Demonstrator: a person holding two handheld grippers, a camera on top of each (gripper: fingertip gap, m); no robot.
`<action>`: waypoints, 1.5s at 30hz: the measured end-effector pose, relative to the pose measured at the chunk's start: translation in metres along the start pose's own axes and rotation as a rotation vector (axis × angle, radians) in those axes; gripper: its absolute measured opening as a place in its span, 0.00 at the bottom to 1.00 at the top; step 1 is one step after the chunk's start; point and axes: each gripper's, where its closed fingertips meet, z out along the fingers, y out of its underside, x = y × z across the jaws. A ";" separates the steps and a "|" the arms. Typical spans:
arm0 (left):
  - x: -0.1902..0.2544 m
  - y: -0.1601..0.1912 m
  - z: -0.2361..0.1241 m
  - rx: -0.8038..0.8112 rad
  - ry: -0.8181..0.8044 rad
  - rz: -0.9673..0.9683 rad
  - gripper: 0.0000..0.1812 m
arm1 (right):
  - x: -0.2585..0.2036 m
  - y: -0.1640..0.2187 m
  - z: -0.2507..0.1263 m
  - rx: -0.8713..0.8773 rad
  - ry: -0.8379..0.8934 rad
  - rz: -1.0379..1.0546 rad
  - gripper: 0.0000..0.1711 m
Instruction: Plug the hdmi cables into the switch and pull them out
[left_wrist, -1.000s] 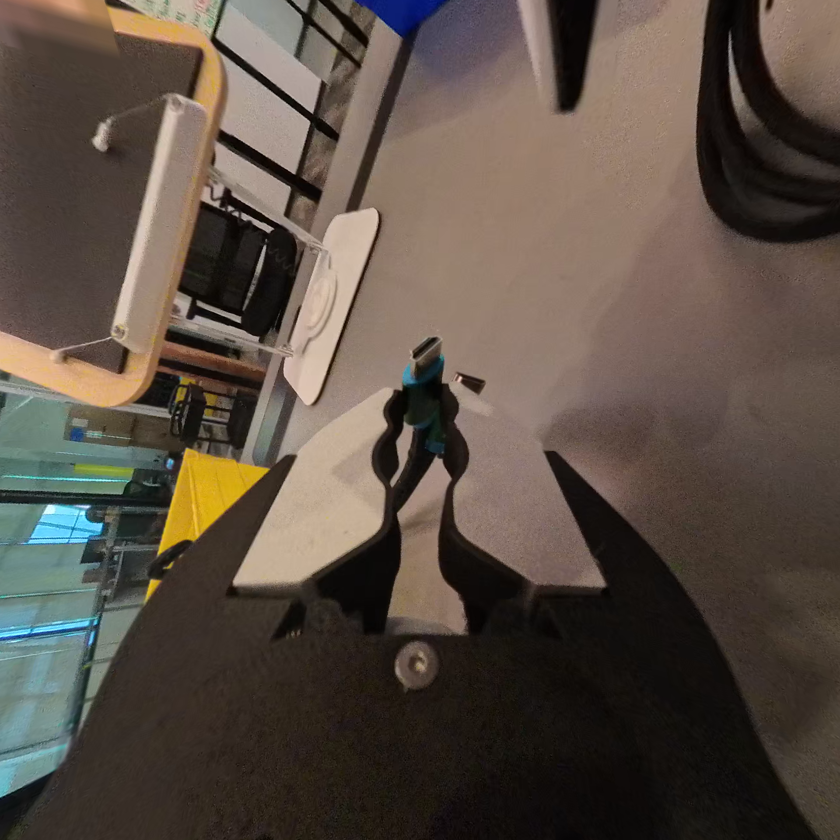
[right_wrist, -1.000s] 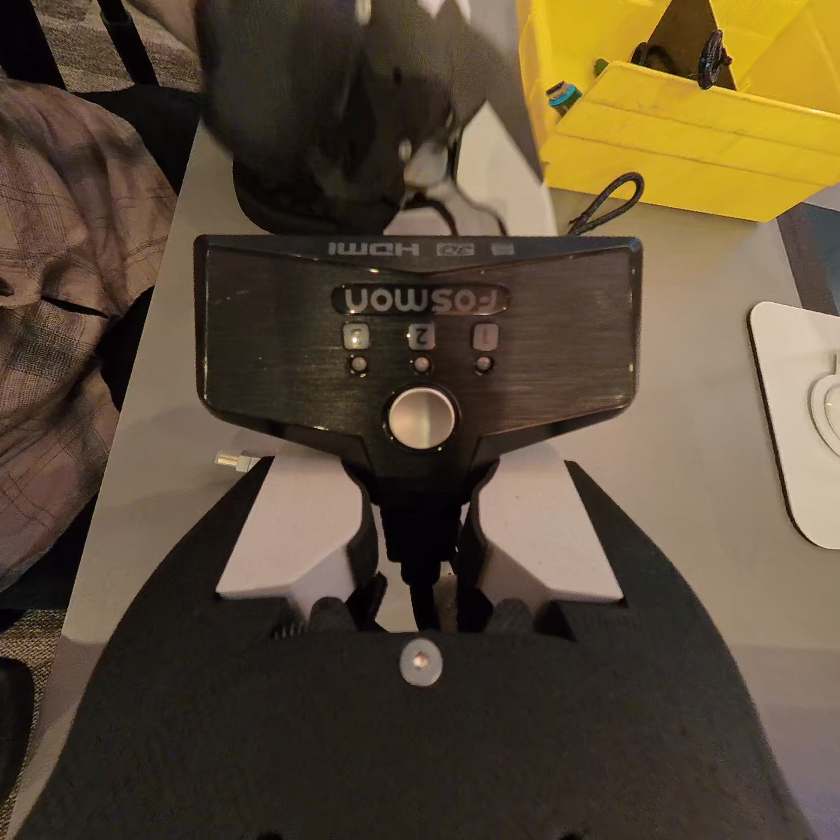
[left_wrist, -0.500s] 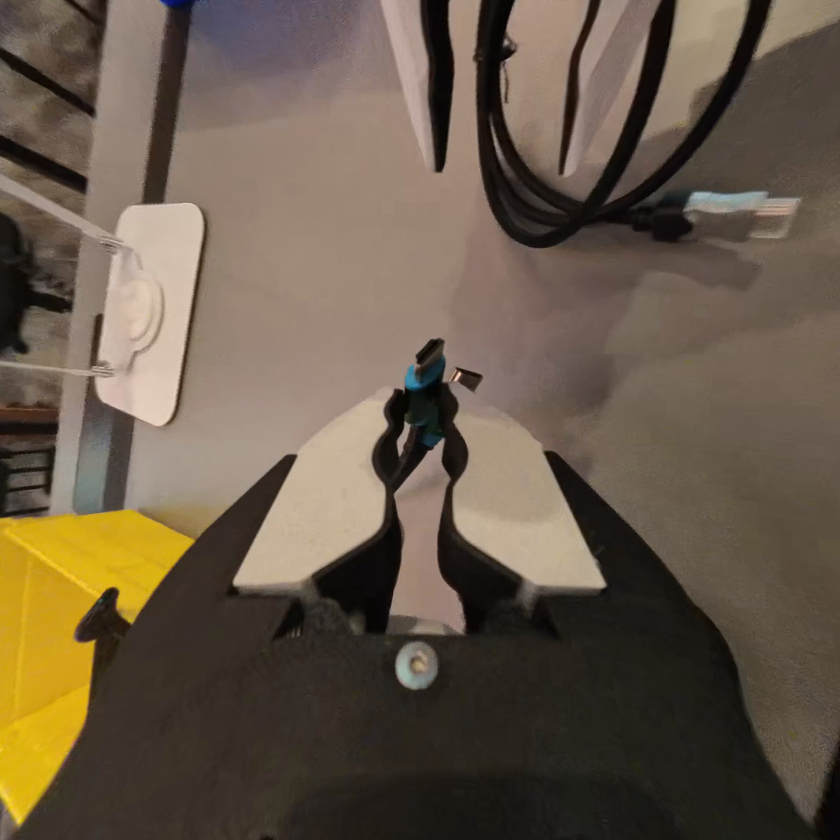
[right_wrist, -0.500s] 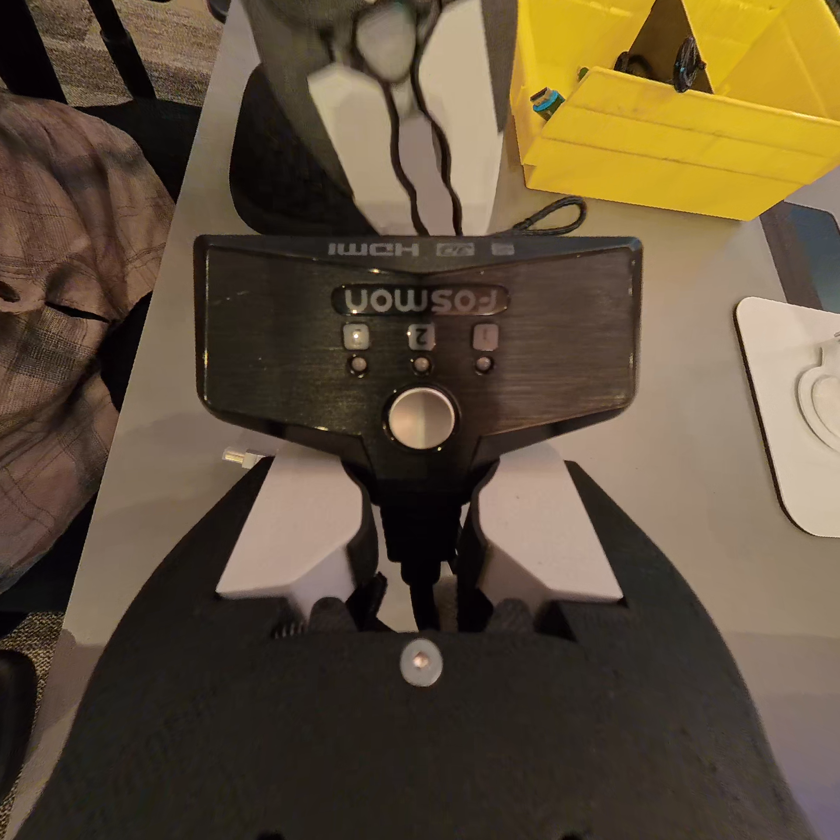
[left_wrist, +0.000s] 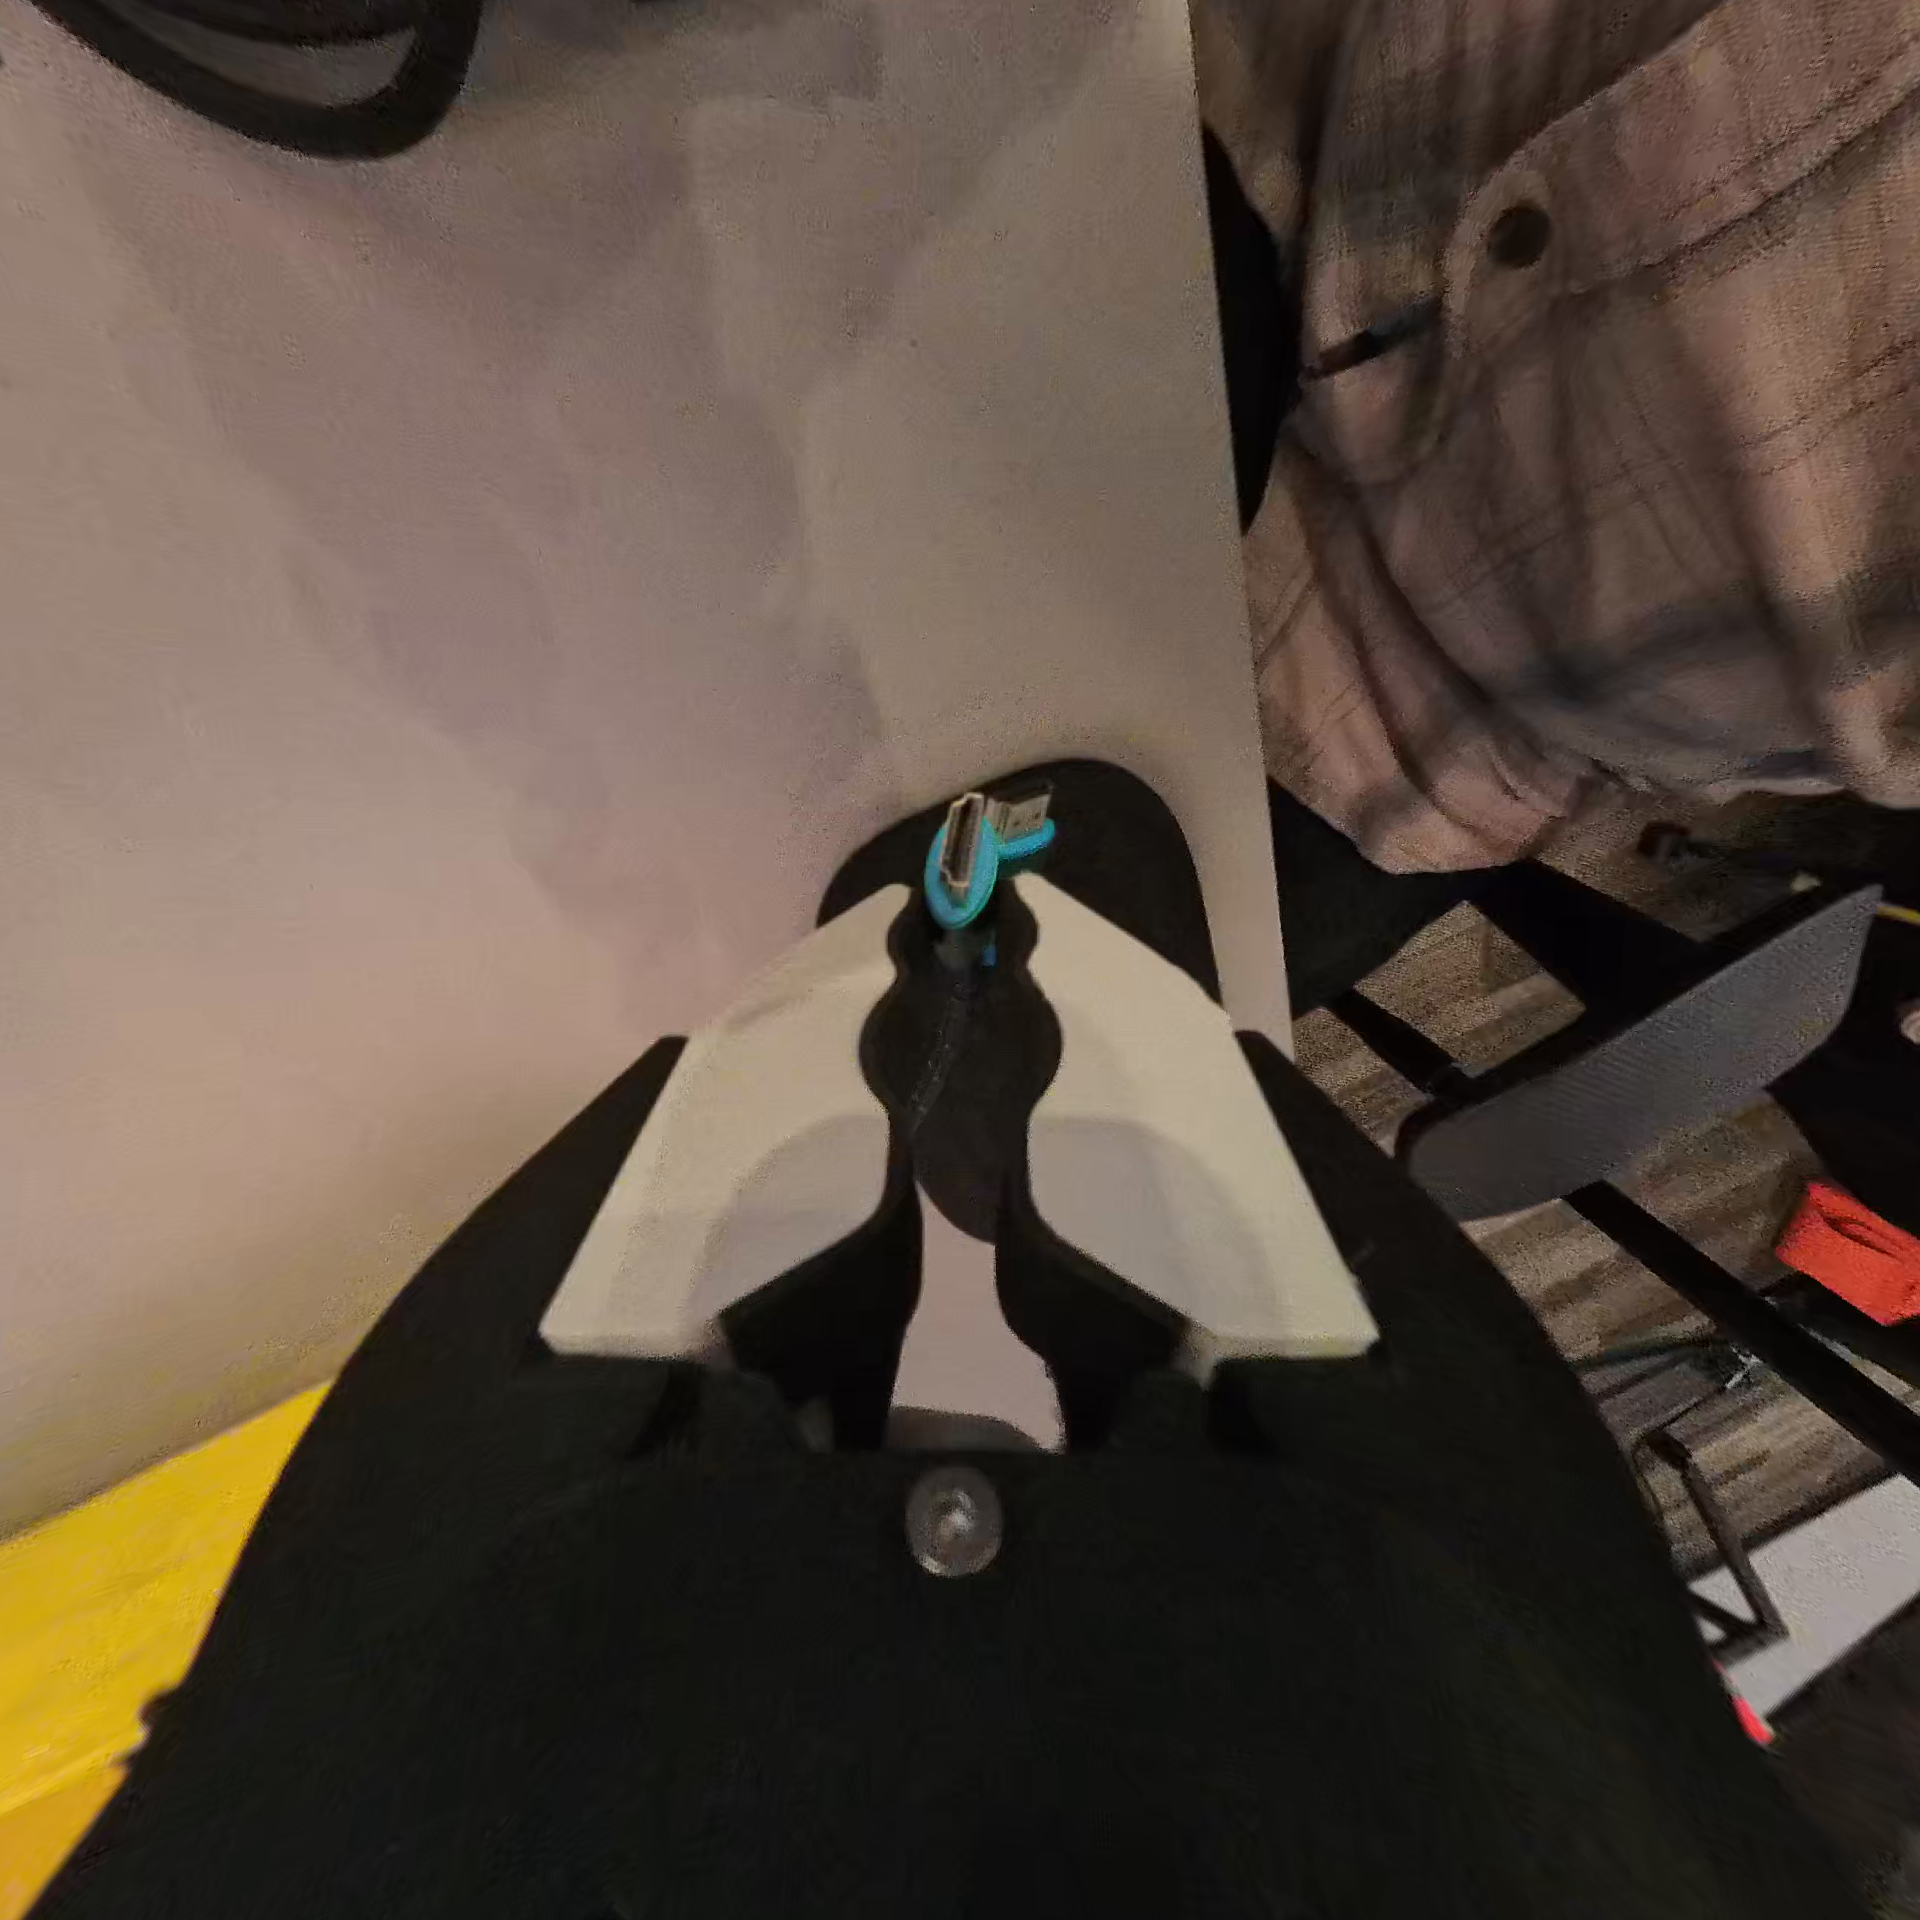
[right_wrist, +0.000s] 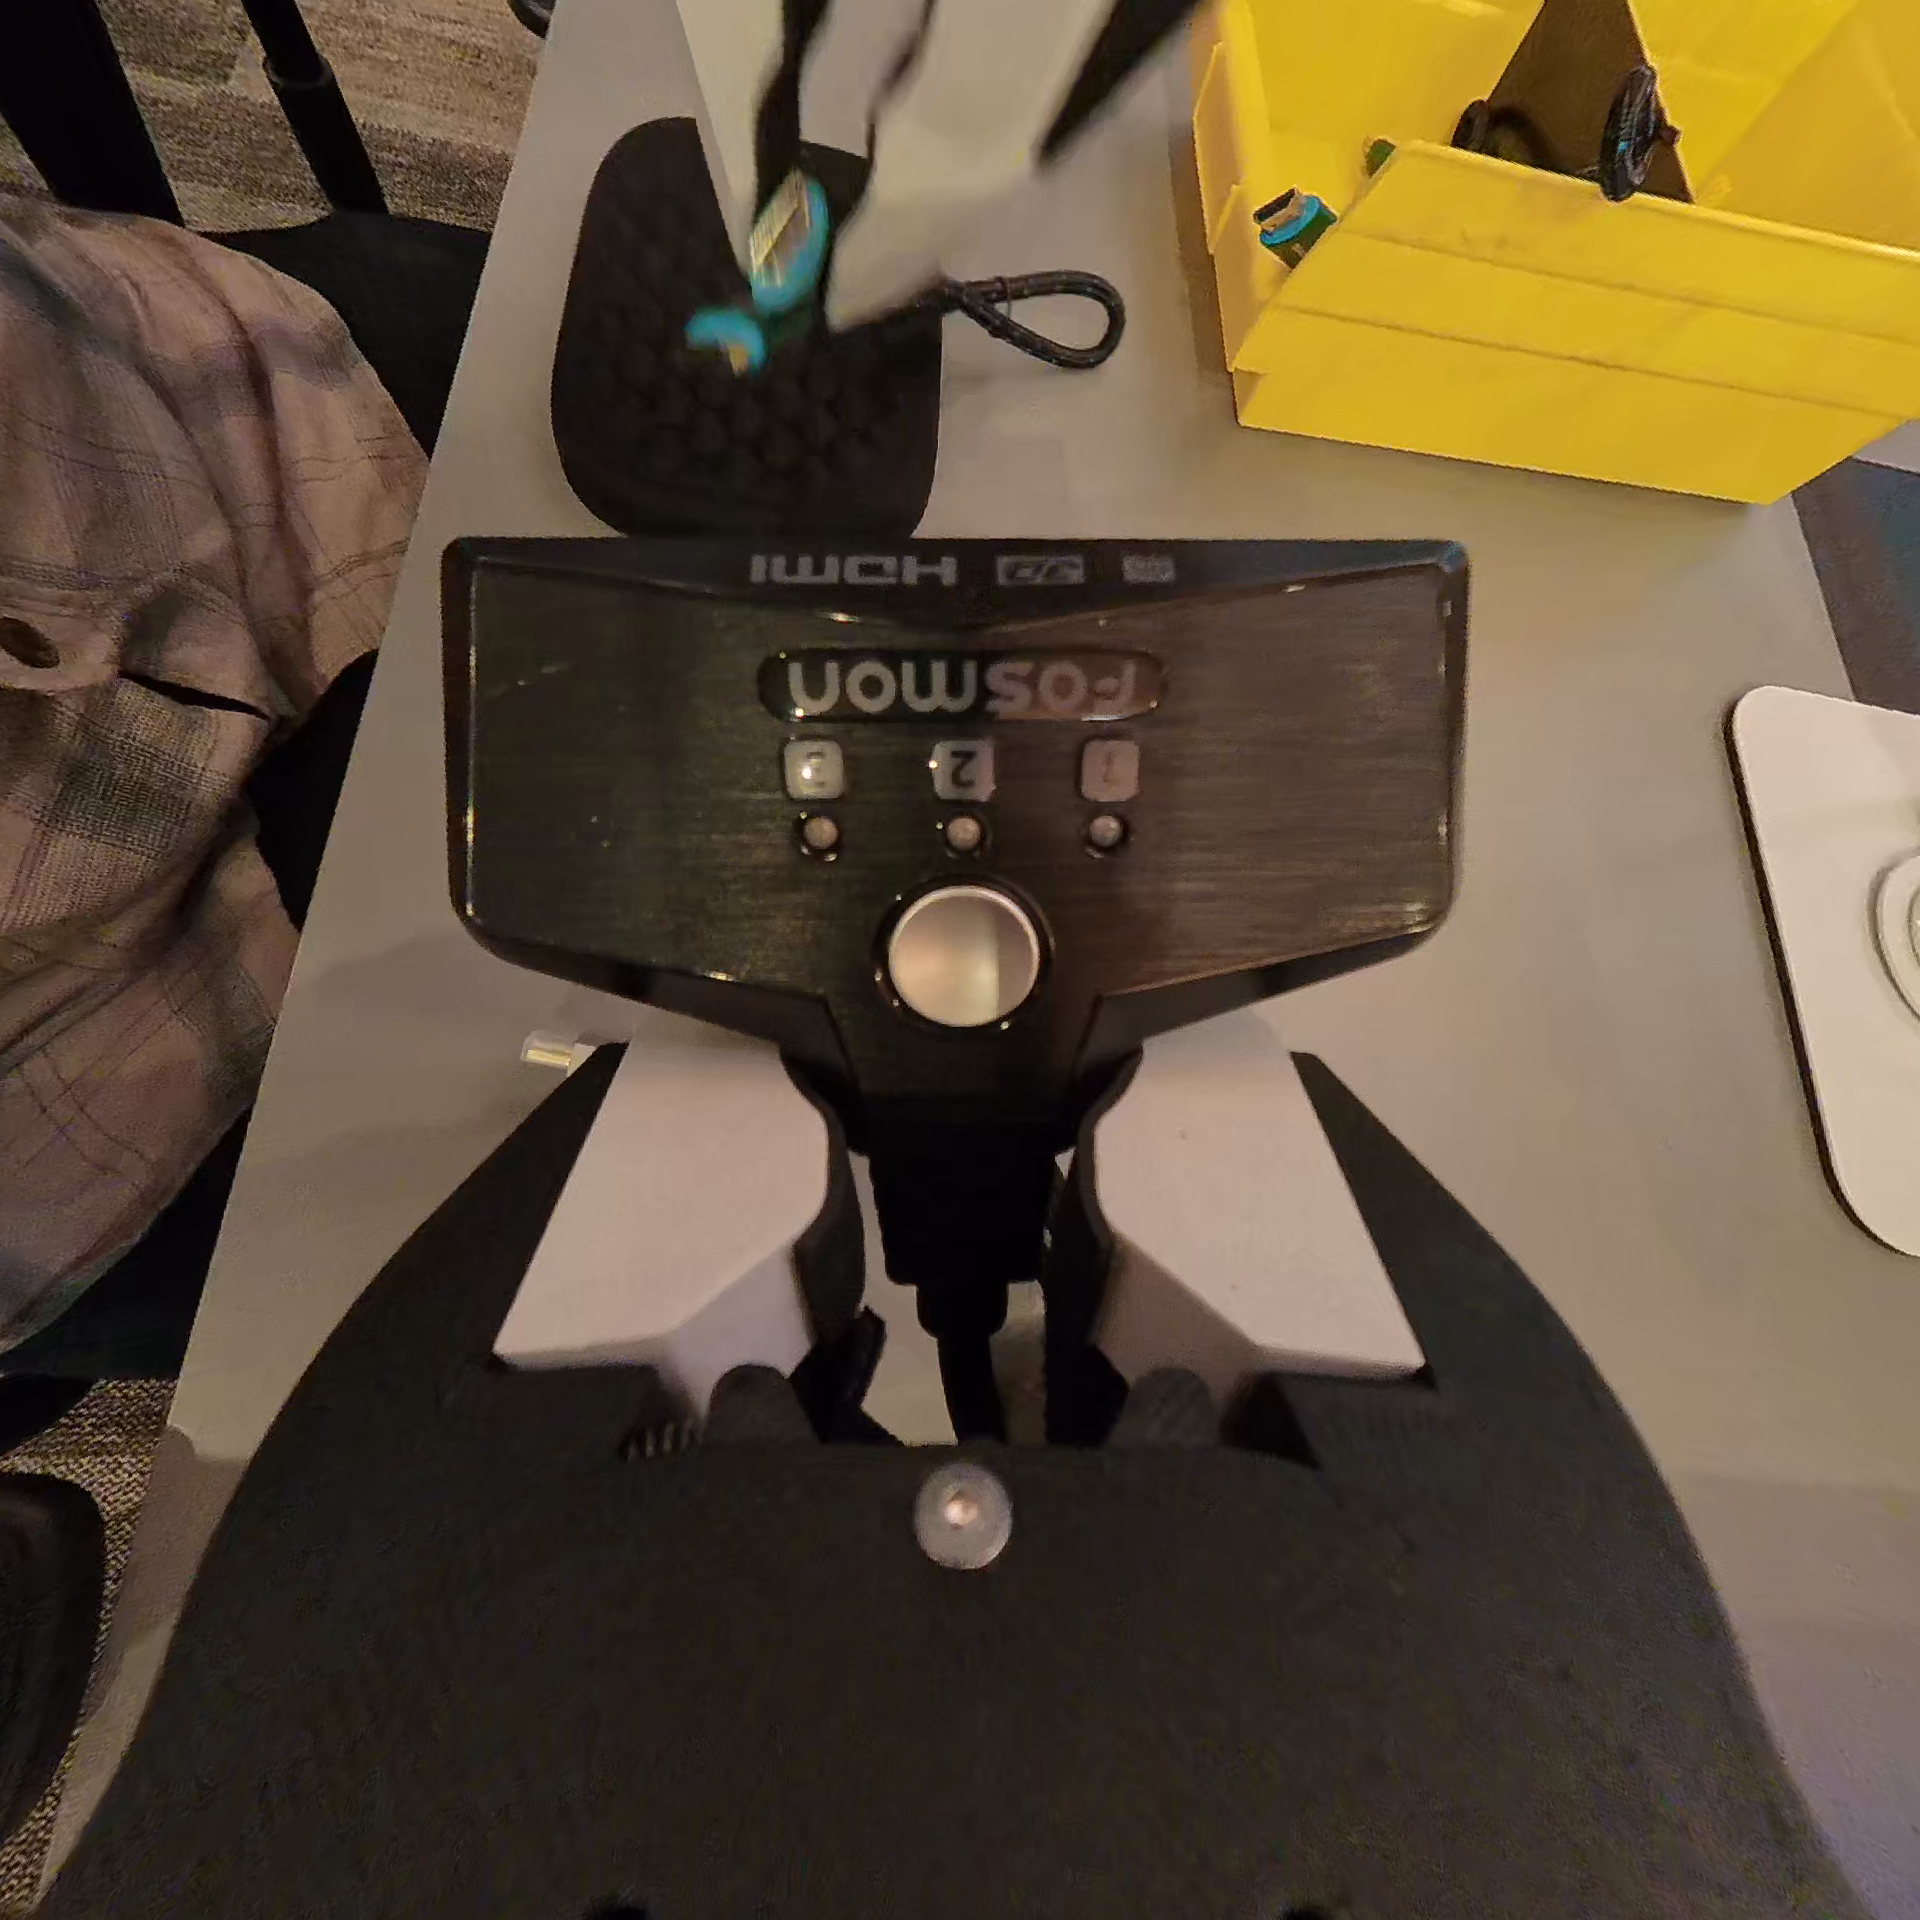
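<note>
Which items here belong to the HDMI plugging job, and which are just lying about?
In the job:
- switch, clamped in the right tongs
- HDMI plug with blue collar, clamped in the left tongs

Lying about:
- yellow bin
- black dimpled pad
- white coaster
- black cord loop

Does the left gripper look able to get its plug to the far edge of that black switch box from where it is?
Probably yes. The left gripper, shut on the blue-collared HDMI plug, hovers just beyond the switch, over a black mat. Nothing visible blocks the way, though the ports are hidden.
</note>
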 end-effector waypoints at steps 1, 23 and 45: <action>-0.007 -0.005 0.010 -0.001 0.031 0.019 0.07 | 0.000 0.000 -0.001 0.001 0.001 0.000 0.21; -0.082 -0.002 0.063 0.045 -0.951 0.414 0.30 | 0.011 0.021 -0.009 0.036 0.017 0.074 0.22; -0.067 -0.036 0.050 0.418 -0.412 -0.053 0.06 | 0.010 0.018 -0.012 0.042 0.022 0.066 0.22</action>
